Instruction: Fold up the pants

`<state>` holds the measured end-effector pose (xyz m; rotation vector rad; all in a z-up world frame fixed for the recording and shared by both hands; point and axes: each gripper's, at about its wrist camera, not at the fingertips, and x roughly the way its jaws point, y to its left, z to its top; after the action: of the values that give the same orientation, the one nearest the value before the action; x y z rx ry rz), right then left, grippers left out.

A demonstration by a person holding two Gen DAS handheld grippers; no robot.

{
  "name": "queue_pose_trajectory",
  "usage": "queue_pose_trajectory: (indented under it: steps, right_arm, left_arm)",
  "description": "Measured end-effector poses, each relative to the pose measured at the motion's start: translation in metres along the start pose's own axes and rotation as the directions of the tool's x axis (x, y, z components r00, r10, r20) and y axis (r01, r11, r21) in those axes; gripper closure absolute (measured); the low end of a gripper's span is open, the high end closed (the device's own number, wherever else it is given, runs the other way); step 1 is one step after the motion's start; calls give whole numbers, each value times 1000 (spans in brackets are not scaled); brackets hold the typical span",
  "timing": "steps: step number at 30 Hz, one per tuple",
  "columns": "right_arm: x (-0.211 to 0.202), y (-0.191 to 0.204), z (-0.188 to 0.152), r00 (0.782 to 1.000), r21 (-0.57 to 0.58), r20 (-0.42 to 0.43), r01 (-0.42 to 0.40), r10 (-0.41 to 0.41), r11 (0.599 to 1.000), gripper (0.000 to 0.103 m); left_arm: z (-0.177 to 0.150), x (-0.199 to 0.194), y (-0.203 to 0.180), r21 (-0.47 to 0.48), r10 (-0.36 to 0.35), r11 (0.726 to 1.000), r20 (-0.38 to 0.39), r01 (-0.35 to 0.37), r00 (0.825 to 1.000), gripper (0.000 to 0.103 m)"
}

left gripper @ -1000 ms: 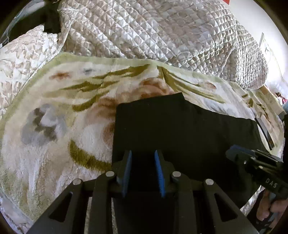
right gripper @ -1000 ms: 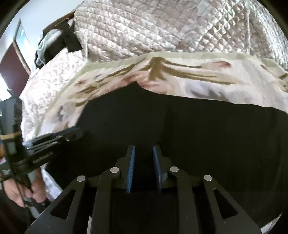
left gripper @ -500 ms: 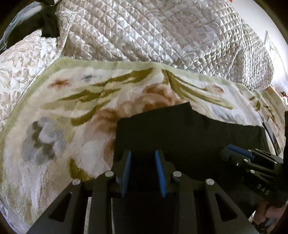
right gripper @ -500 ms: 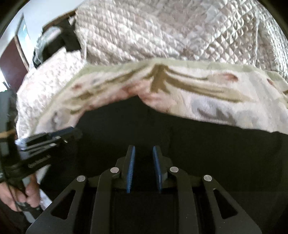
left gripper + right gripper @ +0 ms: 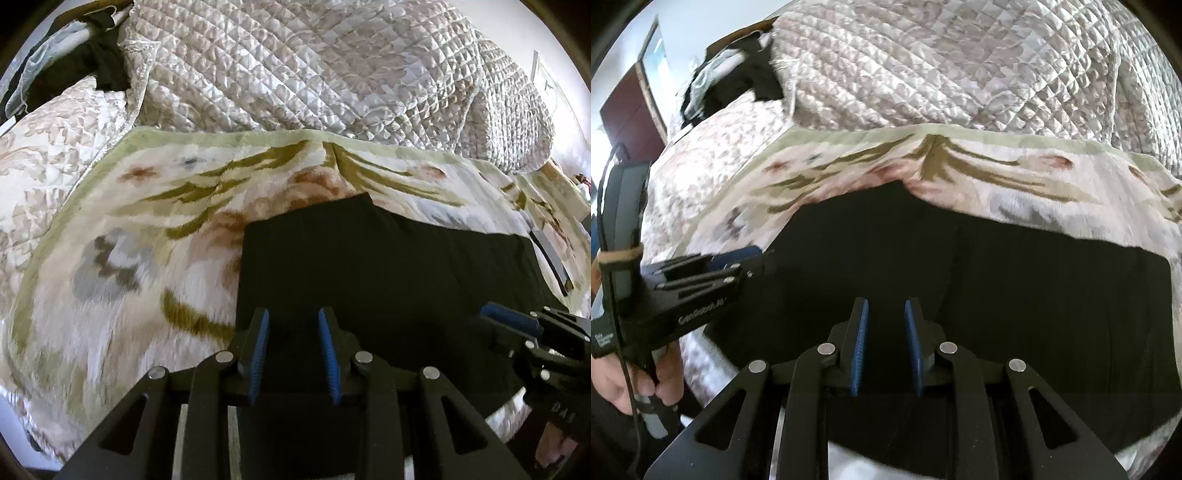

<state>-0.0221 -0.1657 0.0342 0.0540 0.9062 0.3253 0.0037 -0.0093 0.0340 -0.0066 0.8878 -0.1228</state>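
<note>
Pants: black, lying flat on the blanket, spread from 6 o'clock towards 3 o'clock in the left wrist view; far edge rises to a peak near the middle.
Blanket: plush, cream with olive leaves and pink flowers, green border; covers the bed under the pants.
Quilt: pale, diamond-stitched, heaped at 12 o'clock beyond the blanket.
Dark clothes: bundled at 10 o'clock, against the quilt.
Left gripper: jaws parted by a narrow gap, blue pads facing, over the pants' near edge; whether cloth is pinched, cannot tell.
Right gripper: jaws likewise a little apart, above the black cloth; pinching or not, cannot tell.
Hand: at 8 o'clock in the right wrist view, gripping the left gripper's handle.
</note>
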Motion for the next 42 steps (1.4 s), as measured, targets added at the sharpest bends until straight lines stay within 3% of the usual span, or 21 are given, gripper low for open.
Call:
queue_pose_trajectory:
  steps: [8, 11, 20, 23, 28, 34, 37, 41, 42]
  right_arm:
    - [0, 13, -35, 998, -55, -55, 7, -10, 998, 83]
    - [-4, 14, -40, 999, -76, -31, 22, -25, 997, 83]
    - [-13, 8, -44, 1000, -45, -19, 16, -16, 999, 83]
    - [-16, -2, -43, 998, -28, -7, 56, -57, 998, 83]
    - [-26, -45, -44, 992, 115, -4, 129, -129, 985, 83]
    - [-57, -84, -52, 986, 285, 44, 143, -162, 948, 78]
    - [-75, -98, -60, 984, 355, 75, 124, -161, 926, 71]
    - [-91, -119, -79, 987, 480, 90, 76, -135, 874, 48]
    - [-93, -123, -83, 987, 506, 89, 68, -131, 860, 48]
  left_arm:
    - [-35, -11, -10, 16, 17, 1000, -22, -16, 1000, 73]
    - [-44, -16, -13, 29, 26, 999, 1, -26, 1000, 71]
    - [-47, -21, -11, 10, 13, 1000, 0, -13, 1000, 70]
    - [-47, -21, -10, 11, 3, 1000, -2, -3, 1000, 69]
    - [-47, -22, -22, 11, -31, 999, -15, 31, 999, 69]
    - [-43, -19, -42, 42, -61, 997, -27, 62, 998, 69]
    - [-40, -20, -46, 50, -69, 996, -26, 70, 997, 69]
    - [-37, -21, -46, 47, -67, 997, -22, 68, 998, 69]
    - [-36, -22, -46, 47, -66, 997, -21, 67, 998, 69]
